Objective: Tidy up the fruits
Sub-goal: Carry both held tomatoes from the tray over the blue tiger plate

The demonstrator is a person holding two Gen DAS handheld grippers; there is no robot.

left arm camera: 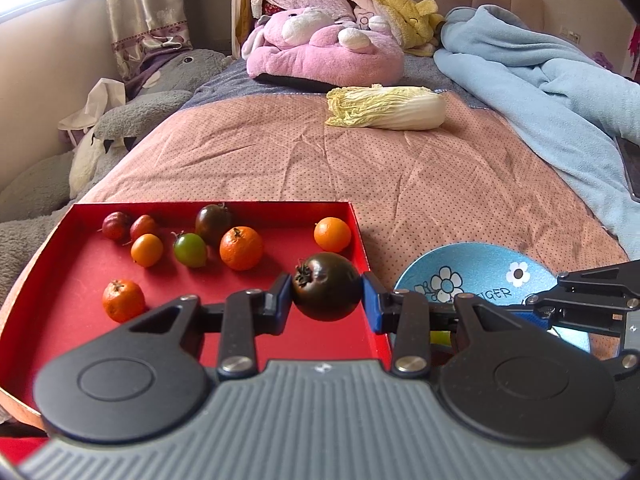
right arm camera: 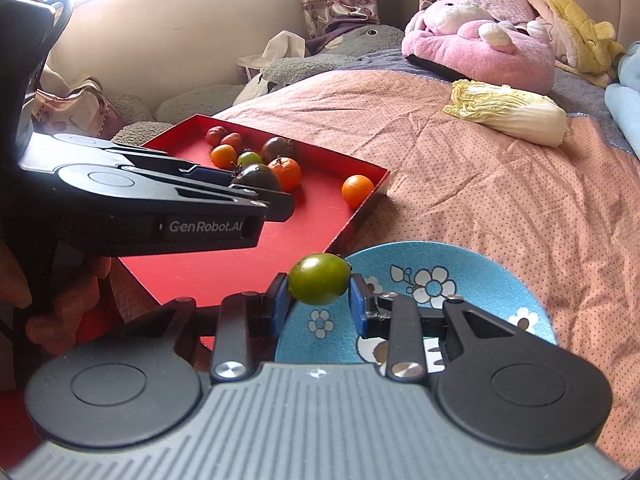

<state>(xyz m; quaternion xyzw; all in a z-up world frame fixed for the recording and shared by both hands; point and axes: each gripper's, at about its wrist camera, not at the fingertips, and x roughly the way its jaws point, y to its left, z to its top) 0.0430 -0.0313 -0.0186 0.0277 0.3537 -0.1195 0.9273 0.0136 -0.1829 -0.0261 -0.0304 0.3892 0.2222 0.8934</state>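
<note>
Bed [left arm camera: 420, 184] fills most of both views, with a pink dotted cover. On its far end lie a blue blanket [left arm camera: 532, 68], a pink plush [left arm camera: 324, 48] and a cabbage [left arm camera: 388, 107].

Next comes the red tray [left arm camera: 68, 264], lying on the cover at the near left. Just right of it sits the blue bowl [right arm camera: 472, 280] with white flowers on it. They are so close that I cannot tell if they touch.

The left gripper [left arm camera: 326, 298] is over the near right part of the tray. Its jaws are partly closed, and they squeeze a dark tomato [left arm camera: 326, 286] from both sides. The tomato is up off the tray floor, with its stem end to the left.

The right gripper [right arm camera: 319, 295] is over the left rim of the bowl. Its jaws are partly closed too, and they pinch a green tomato [right arm camera: 319, 279] between the blue pads [right arm camera: 280, 304].

Small fruits lie loose in the tray. There are four oranges: a big one [left arm camera: 241, 249] in the middle, one [left arm camera: 332, 234] by the far right corner, one [left arm camera: 147, 250] further left, and one [left arm camera: 123, 300] near the front left. A second dark tomato [left arm camera: 213, 224] and another green one [left arm camera: 190, 250] lie beside the big orange. Two small red fruits [left arm camera: 129, 226] lie side by side at the back left.
</note>
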